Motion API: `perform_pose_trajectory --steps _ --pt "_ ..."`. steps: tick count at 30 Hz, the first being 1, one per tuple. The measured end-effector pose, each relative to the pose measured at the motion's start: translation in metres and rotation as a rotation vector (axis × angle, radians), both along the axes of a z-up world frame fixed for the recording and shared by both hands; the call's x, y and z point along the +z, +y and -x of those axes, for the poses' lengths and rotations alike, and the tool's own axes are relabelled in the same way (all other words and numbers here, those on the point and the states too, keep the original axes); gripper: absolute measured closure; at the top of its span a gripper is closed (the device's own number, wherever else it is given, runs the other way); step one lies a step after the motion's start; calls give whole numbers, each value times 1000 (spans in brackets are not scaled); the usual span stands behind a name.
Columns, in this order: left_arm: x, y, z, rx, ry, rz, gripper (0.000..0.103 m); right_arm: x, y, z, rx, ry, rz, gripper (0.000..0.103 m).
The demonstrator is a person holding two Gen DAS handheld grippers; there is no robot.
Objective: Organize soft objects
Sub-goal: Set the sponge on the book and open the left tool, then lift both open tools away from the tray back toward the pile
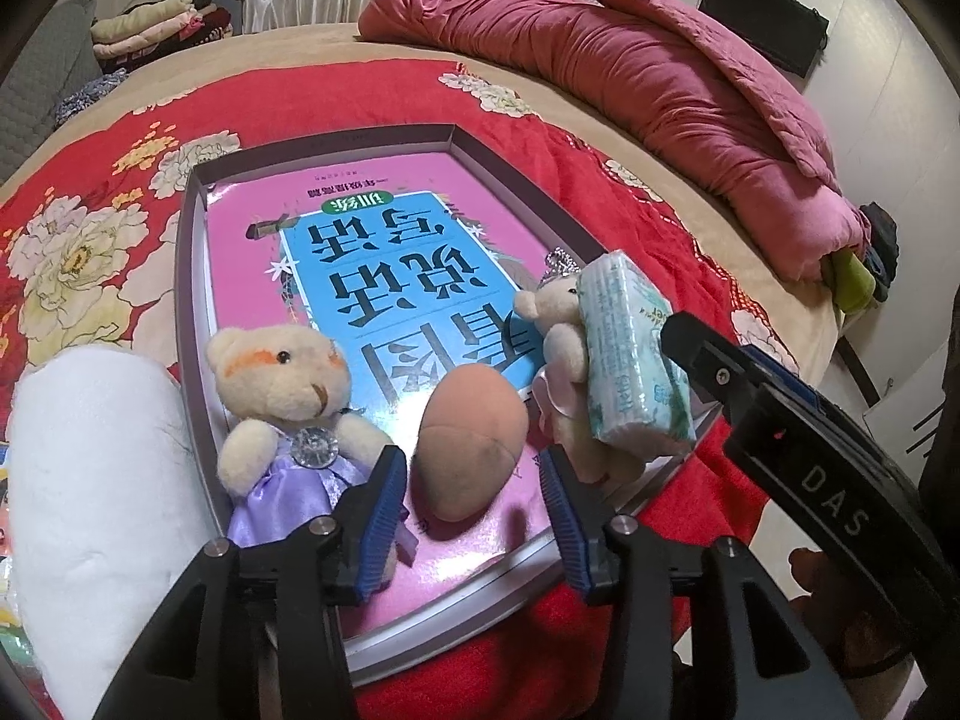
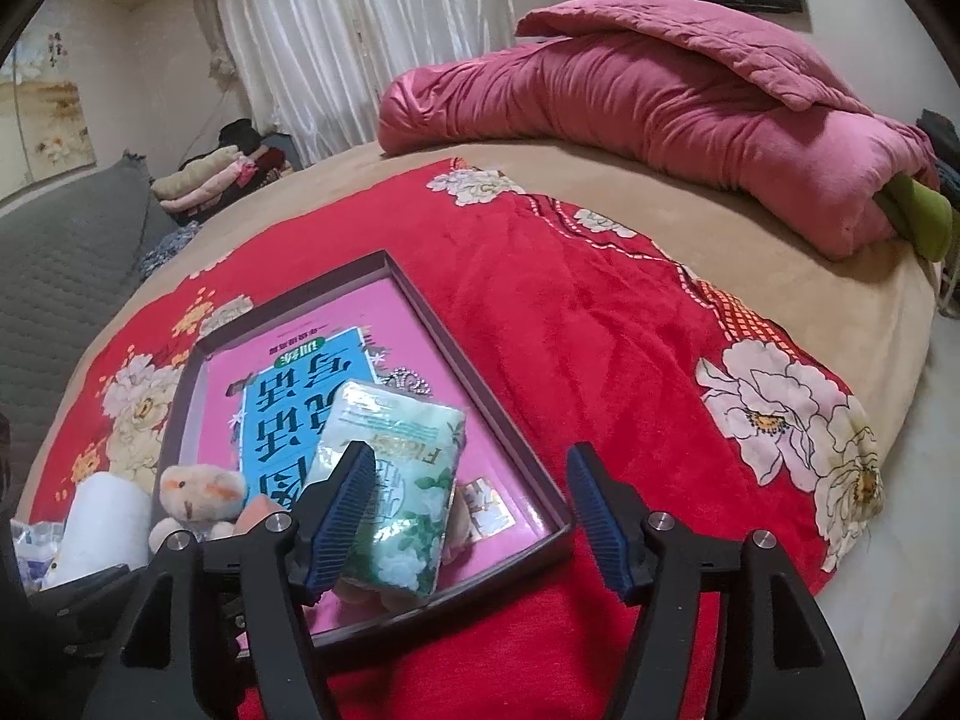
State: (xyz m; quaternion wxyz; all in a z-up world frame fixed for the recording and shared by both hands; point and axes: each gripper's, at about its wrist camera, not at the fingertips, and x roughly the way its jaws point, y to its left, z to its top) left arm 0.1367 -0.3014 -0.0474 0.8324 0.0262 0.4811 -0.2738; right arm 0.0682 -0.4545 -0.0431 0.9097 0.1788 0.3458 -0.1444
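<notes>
A shallow box (image 1: 193, 276) with a pink book in it lies on the red bedspread. In it sit a teddy bear in a purple dress (image 1: 282, 402), a peach egg-shaped sponge (image 1: 471, 438), a small bear (image 1: 561, 324) and a green tissue pack (image 1: 633, 360) resting on that bear. My left gripper (image 1: 474, 516) is open, fingers on either side of the sponge's near end. My right gripper (image 2: 474, 510) is open above the box's near right corner; the tissue pack (image 2: 402, 492) lies by its left finger, loose. The right gripper's body (image 1: 798, 450) shows at the right of the left wrist view.
A white plush roll (image 1: 90, 480) lies left of the box. A rolled pink quilt (image 2: 660, 108) lies across the far side of the bed. Folded clothes (image 2: 216, 180) and a grey sofa (image 2: 66, 264) stand at the far left. A box rim (image 2: 456, 354) borders bare red bedspread.
</notes>
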Motion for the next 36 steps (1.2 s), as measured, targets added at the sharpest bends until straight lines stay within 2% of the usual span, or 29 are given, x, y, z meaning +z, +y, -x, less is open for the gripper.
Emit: perform_pose_trajectory --steps 7,24,36 --pt "5 2 1 0 -8 8 52 -2 -4 2 -17 2 -7 30" --pt "29 12 12 -3 -45 19 41 0 -5 4 -34 -6 -6 29" --pt "49 33 27 11 -76 32 38 13 1 15 -52 -60 12 27"
